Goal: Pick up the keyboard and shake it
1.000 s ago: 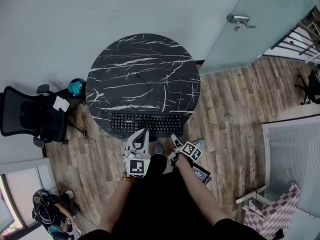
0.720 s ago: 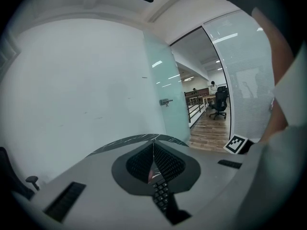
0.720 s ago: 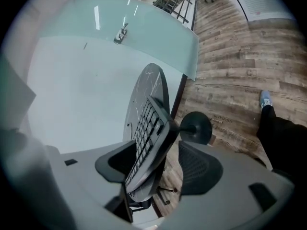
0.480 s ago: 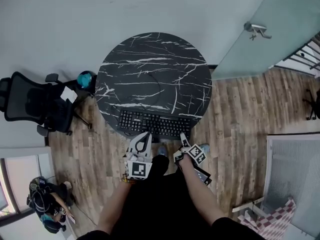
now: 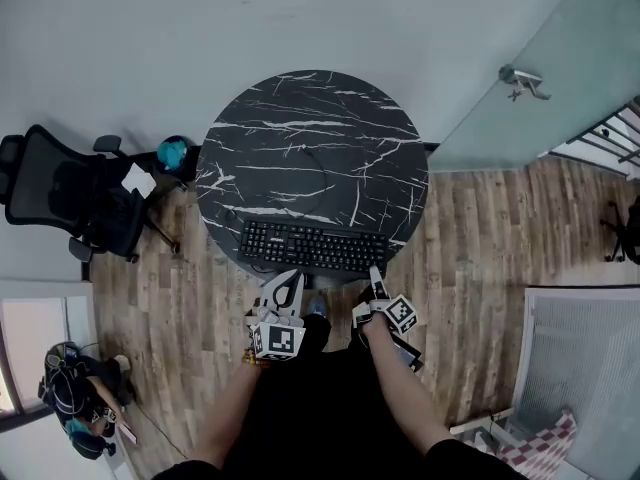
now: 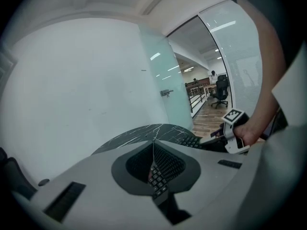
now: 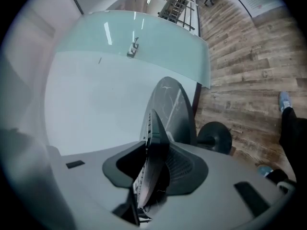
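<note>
Plainly the keyboard (image 5: 315,248) lay flat at the near rim of the round marbled table (image 5: 300,128), long side toward the person.

Right gripper (image 5: 376,280): jaws had just been closing. The keyboard's right end stood edge-on between them, and the pads looked to bear on both its faces. Read as clamped on that end.

Left gripper (image 5: 289,282): jaws pressed together, holding nothing. Its tips sat just short of the front edge, left of the keyboard's middle, with keys showing beyond them.

Handling, as judged:
- A long, stiff plastic slab, likely light to middling in weight.
- Held by one end alone it would lever down and twist in the pads, more so under shaking.
- The case looked smooth, so slipping was the chief risk.
- Keycaps give under pressure and may pop off.

Best hold, as judged:
- Pinch through the thickness at the frame's margin, one gripper toward each end.
- The left jaws would have to part before taking their share.

No cable could be made out.
</note>
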The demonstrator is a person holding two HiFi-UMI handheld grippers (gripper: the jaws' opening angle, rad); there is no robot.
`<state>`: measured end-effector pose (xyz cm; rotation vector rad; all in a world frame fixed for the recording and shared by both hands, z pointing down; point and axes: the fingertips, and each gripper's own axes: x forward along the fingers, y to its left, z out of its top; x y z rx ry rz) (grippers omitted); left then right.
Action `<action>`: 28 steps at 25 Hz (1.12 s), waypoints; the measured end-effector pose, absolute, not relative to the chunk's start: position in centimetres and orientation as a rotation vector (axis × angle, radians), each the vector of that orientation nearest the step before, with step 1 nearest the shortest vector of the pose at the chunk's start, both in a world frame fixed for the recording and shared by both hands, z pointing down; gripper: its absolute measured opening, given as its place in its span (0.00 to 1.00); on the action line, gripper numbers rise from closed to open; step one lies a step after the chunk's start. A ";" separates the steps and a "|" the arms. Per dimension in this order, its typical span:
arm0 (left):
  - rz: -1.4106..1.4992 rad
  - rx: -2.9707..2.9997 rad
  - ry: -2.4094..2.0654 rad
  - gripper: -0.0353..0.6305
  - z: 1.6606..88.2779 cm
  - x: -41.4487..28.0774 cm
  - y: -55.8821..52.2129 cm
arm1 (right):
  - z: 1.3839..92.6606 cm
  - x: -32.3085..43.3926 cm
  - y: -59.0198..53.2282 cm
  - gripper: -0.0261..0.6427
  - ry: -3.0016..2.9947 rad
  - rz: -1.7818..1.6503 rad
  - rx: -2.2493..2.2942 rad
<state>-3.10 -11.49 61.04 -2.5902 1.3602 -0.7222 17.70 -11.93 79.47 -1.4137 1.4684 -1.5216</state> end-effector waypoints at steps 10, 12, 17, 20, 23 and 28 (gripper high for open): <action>-0.862 -2.501 1.259 0.32 65.0 -1.9 -12.8 | 67.4 15.8 -15.6 0.22 1.800 -1.397 -1.399; -0.915 -2.498 1.233 0.38 66.3 -1.9 -12.9 | 64.9 14.7 -15.9 0.21 1.844 -1.384 -1.411; -1.097 -2.381 1.201 0.43 69.5 -2.6 -14.0 | 60.1 11.9 -16.4 0.21 1.928 -1.328 -1.430; -1.163 -2.306 1.292 0.43 70.4 -3.8 -15.4 | 58.2 10.3 -16.2 0.21 2.017 -1.282 -1.425; -1.157 -2.265 1.354 0.43 70.2 -4.6 -16.8 | 57.4 9.1 -16.1 0.21 2.070 -1.269 -1.413; -1.048 -2.318 1.376 0.42 69.0 -4.2 -17.8 | 56.3 8.8 -16.6 0.21 2.085 -1.281 -1.399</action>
